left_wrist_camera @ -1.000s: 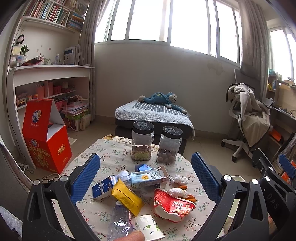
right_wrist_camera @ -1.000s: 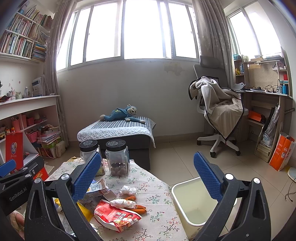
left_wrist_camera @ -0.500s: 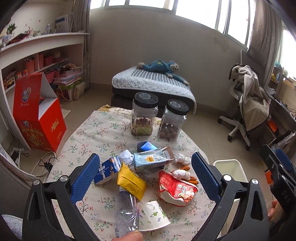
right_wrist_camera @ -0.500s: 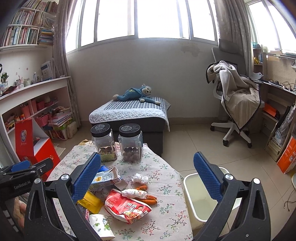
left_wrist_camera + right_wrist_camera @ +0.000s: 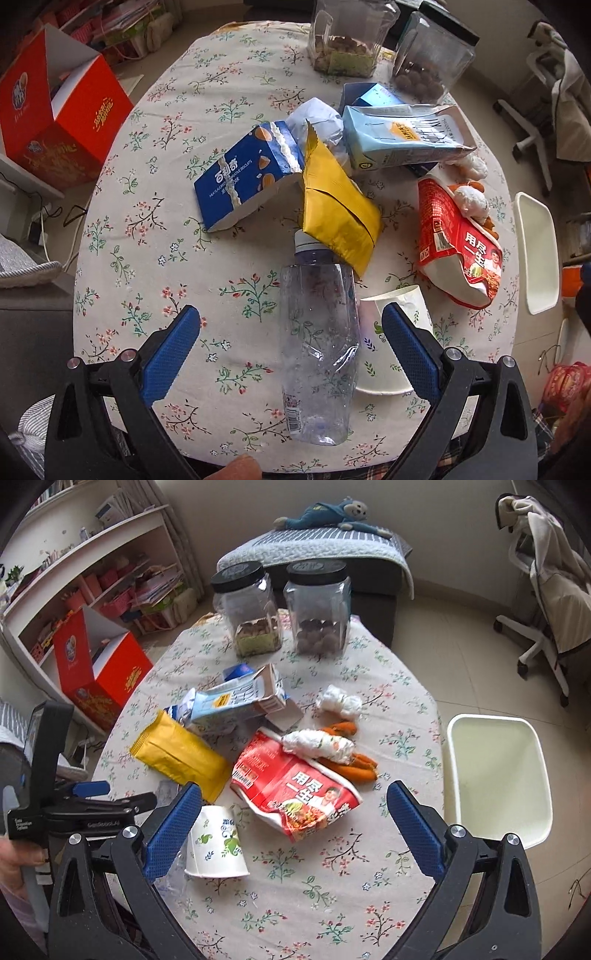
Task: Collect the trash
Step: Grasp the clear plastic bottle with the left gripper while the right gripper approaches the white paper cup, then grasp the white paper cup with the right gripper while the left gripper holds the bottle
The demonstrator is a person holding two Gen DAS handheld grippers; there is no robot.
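Note:
Trash lies on a round floral table (image 5: 155,236). A clear plastic bottle (image 5: 317,343) lies between the open jaws of my left gripper (image 5: 291,321), which hovers over it. Beside the bottle lie a paper cup (image 5: 391,343), a yellow pouch (image 5: 338,210), a blue biscuit box (image 5: 245,173), a light blue carton (image 5: 402,138) and a red noodle bag (image 5: 458,243). My right gripper (image 5: 295,808) is open above the red bag (image 5: 295,790), with the cup (image 5: 218,845) by its left finger. A white bin (image 5: 498,779) stands right of the table.
Two black-lidded jars (image 5: 251,609) (image 5: 319,605) stand at the table's far edge. Crumpled tissues (image 5: 338,703) and orange peels (image 5: 351,766) lie near the red bag. A red carton (image 5: 99,668) sits on the floor left, an office chair (image 5: 543,590) far right.
Both grippers have tilted down and moved closer over the table. The left one now straddles the bottle; the right one looks down on the red bag and bin.

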